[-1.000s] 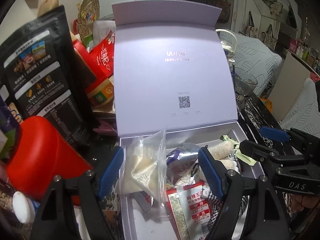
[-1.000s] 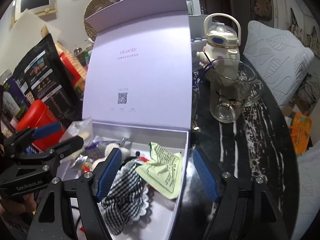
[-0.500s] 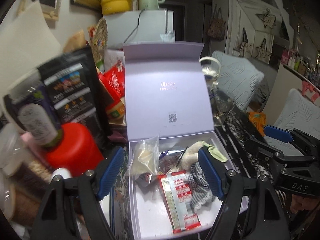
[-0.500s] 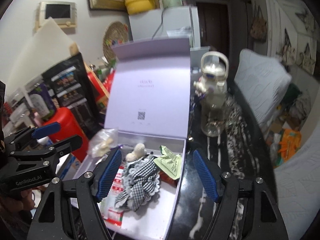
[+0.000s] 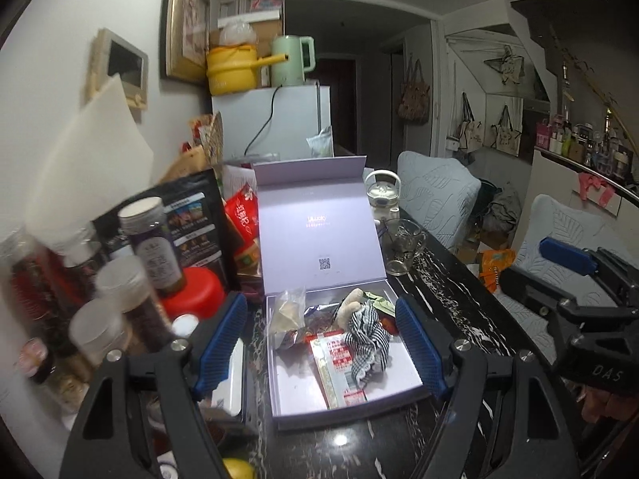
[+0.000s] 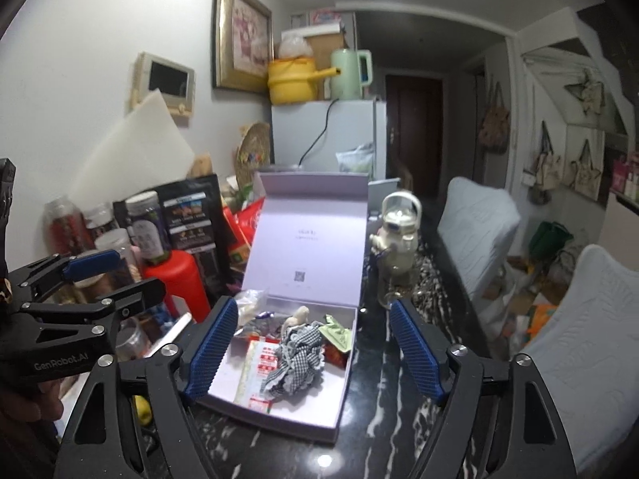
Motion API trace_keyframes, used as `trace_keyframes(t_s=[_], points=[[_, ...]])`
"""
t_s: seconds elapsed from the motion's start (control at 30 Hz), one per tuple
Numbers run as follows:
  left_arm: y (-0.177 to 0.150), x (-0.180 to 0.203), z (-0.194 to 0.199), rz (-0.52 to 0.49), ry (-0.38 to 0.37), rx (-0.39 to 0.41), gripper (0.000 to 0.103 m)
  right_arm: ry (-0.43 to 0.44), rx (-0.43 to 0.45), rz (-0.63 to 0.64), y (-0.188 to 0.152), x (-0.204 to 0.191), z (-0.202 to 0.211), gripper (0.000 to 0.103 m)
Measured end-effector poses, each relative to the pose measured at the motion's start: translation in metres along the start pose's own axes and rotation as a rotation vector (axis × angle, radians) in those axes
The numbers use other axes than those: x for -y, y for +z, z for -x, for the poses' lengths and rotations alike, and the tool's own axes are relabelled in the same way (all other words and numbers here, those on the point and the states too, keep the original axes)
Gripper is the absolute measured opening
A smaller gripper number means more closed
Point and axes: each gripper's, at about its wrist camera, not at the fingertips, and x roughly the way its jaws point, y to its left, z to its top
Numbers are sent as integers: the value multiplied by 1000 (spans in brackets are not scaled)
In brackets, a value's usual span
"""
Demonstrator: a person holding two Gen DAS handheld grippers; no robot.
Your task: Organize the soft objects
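A lavender gift box (image 5: 407,389) (image 6: 343,411) lies open on the dark marble table, its lid standing upright behind. Inside lie a black-and-white checked cloth (image 5: 365,345) (image 6: 295,355), a small cream plush (image 5: 349,301) (image 6: 297,315), a clear bag (image 5: 289,309), a red-and-white packet (image 5: 339,371) (image 6: 255,375) and a green packet (image 6: 337,333). My left gripper (image 5: 321,349) is open and empty, held back above the box's near side. My right gripper (image 6: 311,349) is open and empty, also pulled back from the box. Each gripper shows in the other's view.
Jars, a red container (image 5: 195,291) and black snack bags (image 5: 191,219) crowd the table left of the box. A glass cup (image 5: 401,245) and a white kettle-shaped bottle (image 6: 399,239) stand to its right. A yellow object (image 5: 237,469) lies at the near edge. Cushioned chairs (image 6: 475,227) stand at right.
Both grippers have drawn back and up from the box, so it looks smaller and farther. Both stay open and empty. The box contents have not visibly moved.
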Motion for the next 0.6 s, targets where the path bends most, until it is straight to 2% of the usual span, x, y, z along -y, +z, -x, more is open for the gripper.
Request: trace_keyframes(t_s=[0.3,0.6], points=[[-34,13,67,-21,-6,41,77,-42,58,-8,-30,-18,77,86],[-80,23,116,-15,-20,70,77,-66,58,-31,-74,-38,125,87]])
